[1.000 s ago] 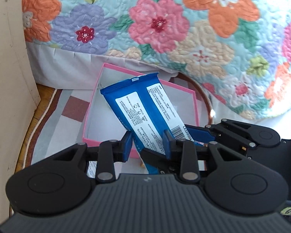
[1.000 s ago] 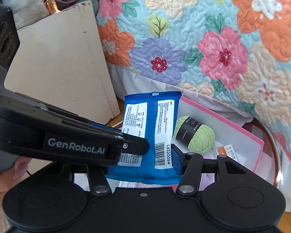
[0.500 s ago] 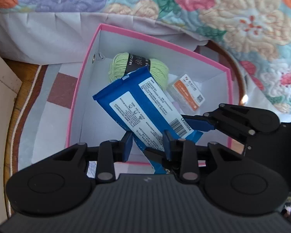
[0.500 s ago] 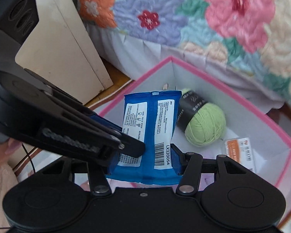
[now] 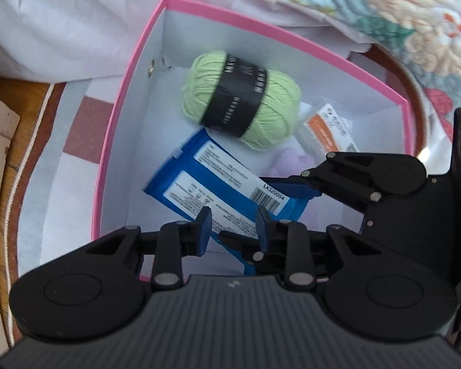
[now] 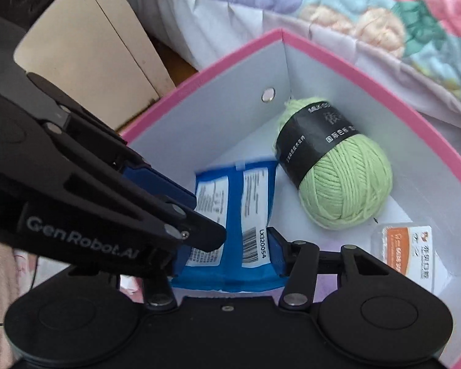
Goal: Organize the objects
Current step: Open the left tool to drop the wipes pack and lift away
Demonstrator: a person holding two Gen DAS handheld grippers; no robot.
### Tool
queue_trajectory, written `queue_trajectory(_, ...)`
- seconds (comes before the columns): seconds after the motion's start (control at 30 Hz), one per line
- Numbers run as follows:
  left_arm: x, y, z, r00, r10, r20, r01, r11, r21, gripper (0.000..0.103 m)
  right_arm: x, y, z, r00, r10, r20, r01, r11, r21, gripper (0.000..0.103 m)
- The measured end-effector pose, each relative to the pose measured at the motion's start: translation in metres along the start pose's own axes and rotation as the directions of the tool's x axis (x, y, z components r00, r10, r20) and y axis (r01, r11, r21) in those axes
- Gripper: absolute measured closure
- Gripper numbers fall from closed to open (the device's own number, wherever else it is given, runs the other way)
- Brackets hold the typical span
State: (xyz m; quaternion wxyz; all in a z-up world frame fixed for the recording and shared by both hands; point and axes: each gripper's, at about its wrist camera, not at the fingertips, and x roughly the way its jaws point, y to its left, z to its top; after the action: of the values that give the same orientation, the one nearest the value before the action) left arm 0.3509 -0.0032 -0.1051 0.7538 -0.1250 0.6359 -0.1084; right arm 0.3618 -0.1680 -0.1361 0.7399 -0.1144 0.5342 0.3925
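A blue packet [image 5: 221,184] with white labels is held low inside the pink-rimmed box [image 5: 129,70]. It also shows in the right wrist view [image 6: 242,209]. My right gripper [image 6: 230,255] is shut on the packet's two side edges. My left gripper [image 5: 233,224] has its fingers on either side of the packet's near end; I cannot tell whether they press on it. A green yarn ball [image 5: 242,98] with a black band lies in the box just beyond the packet, also in the right wrist view [image 6: 338,166].
An orange-and-white small pack [image 5: 329,126] and a pale purple soft thing [image 5: 292,163] lie in the box at right. The box sits on a checked cloth [image 5: 73,141] on a round wooden table. A flowered quilt [image 5: 399,15] hangs behind; a beige panel [image 6: 92,40] stands at left.
Both grippers have moved down and forward with the blue packet, from above the box rim to deep inside the box beside the yarn ball.
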Motion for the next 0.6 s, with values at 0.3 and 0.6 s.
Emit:
queue_trajectory(0.3, 0.017, 0.014, -0.003, 0.999, -0.032, 0.037, 0.034, 0.999, -0.032, 0.073, 0.02, 0.018, -0.003, 0.987, -0.16, -0.03, 0.158, 0.986, -0.055, 0.048)
queue_trajectory(0.6, 0.008, 0.018, -0.002, 0.994, 0.004, 0.106, -0.002, 1.0, -0.025, 0.074, 0.007, 0.023, -0.001, 0.99, -0.136, 0.038, 0.135, 0.99, 0.032, 0.037)
